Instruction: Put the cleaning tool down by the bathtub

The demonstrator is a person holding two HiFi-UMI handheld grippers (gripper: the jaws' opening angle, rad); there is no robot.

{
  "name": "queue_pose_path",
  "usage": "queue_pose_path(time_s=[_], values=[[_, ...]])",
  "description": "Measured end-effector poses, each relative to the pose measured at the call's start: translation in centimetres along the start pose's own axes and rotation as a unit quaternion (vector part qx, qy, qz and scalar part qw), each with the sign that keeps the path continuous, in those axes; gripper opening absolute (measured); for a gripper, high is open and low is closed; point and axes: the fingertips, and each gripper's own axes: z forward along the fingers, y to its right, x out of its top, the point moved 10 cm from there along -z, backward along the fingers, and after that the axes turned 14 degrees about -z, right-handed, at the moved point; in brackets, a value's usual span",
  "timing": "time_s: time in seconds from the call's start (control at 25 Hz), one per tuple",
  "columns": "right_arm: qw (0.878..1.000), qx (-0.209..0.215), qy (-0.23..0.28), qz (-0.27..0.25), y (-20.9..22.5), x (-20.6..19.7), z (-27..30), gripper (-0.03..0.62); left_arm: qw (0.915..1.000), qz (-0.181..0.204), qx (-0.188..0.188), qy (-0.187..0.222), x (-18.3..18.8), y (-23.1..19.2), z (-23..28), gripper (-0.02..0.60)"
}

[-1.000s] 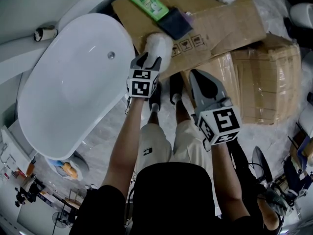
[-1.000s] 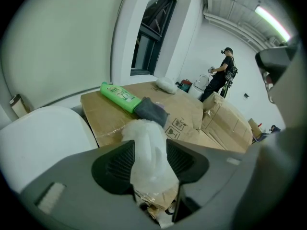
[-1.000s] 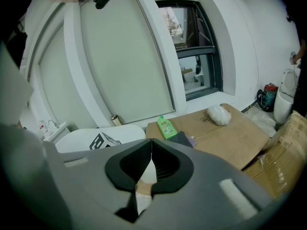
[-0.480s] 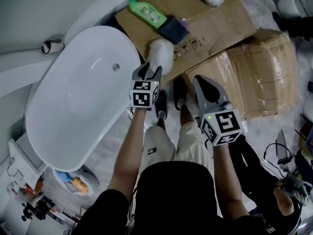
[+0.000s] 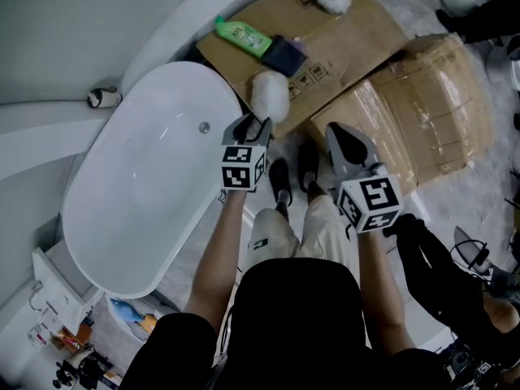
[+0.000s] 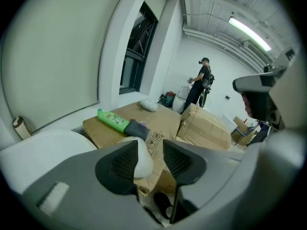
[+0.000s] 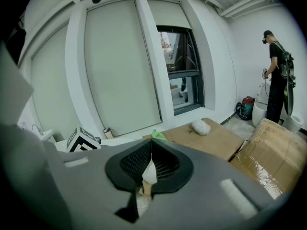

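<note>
downward tilted, left gripper (image 5: 255,123) jaws apart, just closing, empty, right gripper (image 5: 335,131) jaws together

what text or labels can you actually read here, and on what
No wording is legible in any view.
green bottle: it has a printed label, too blurred to read.
flat cardboard: a row of black handling symbols, no readable words.
left gripper and right gripper: square marker patterns on their cubes, no words.
shorts: a small white mark, too small to read.
</note>
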Motion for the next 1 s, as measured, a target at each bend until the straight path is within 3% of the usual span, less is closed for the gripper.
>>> queue_pose_path(time_s=[0.52, 1.0], values=[[1.0, 0.0, 0.029, -0.011, -2.2, -0.5, -6.4, 0.008, 0.9989, 0.013, -0.017, 0.042, -1.1, 5.5, -7.4, 0.095], [0.997, 0.023, 0.063, -0.028, -5.2, -2.8, -15.5, 0.008, 0.9954, 0.006, -0.004, 0.096, -5.6, 12.3, -17.1, 0.049]])
